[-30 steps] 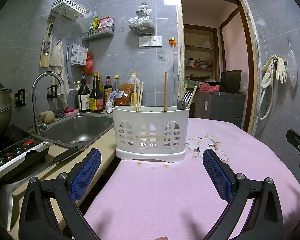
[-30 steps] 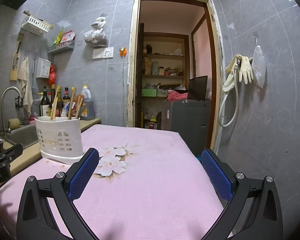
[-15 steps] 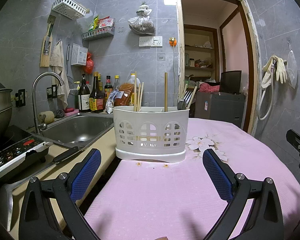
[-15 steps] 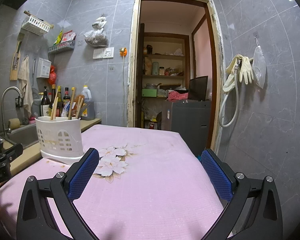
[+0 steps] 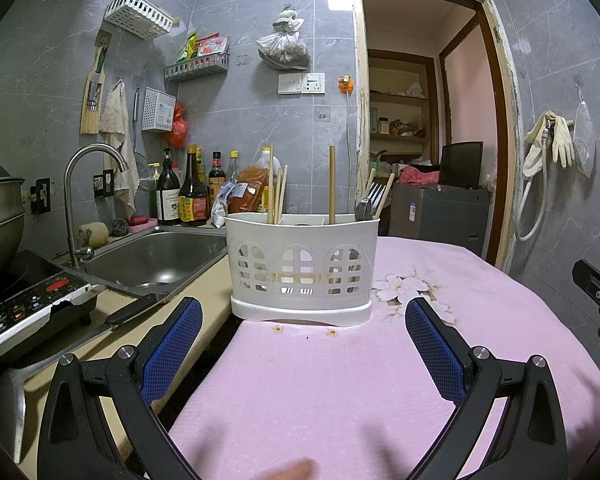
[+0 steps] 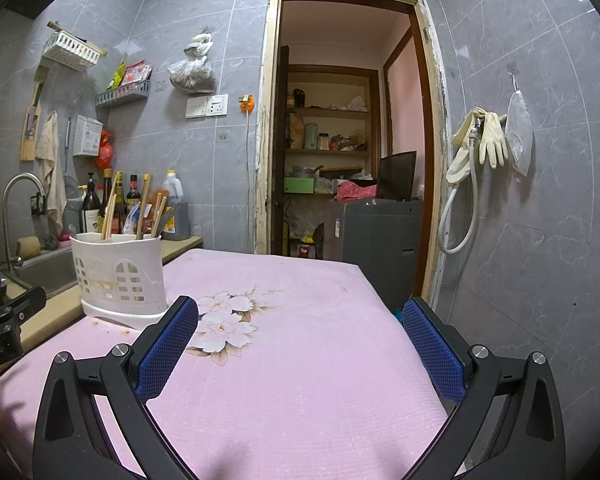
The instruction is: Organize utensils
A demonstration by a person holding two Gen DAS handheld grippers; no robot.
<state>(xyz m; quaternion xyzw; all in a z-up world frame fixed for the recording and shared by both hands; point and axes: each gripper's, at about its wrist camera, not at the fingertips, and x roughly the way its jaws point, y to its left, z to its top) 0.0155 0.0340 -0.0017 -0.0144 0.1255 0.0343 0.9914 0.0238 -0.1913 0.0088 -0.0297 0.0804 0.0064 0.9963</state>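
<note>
- Here, in the left wrist view, the left gripper [image 5: 303,334] is spread wide and grasps nothing; it hangs over the pink tablecloth [image 5: 340,392].
- The white utensil holder [image 5: 302,268] stands upright at the far edge of the cloth, just beside the counter [image 5: 204,280] with the steel sink [image 5: 156,256].
- Inside it, pale chopsticks [image 5: 278,196] stand in the left compartment, one thicker wooden stick [image 5: 332,184] is in the middle, and a fork [image 5: 374,196] with more chopsticks is at the right.
- In the right wrist view, the right gripper [image 6: 300,338] is also released and empty, over the same cloth.
- The holder [image 6: 118,276] is to the left of this gripper's left finger, with the sticks leaning out of its top.
- The sink holds nothing that I can make out.
</note>
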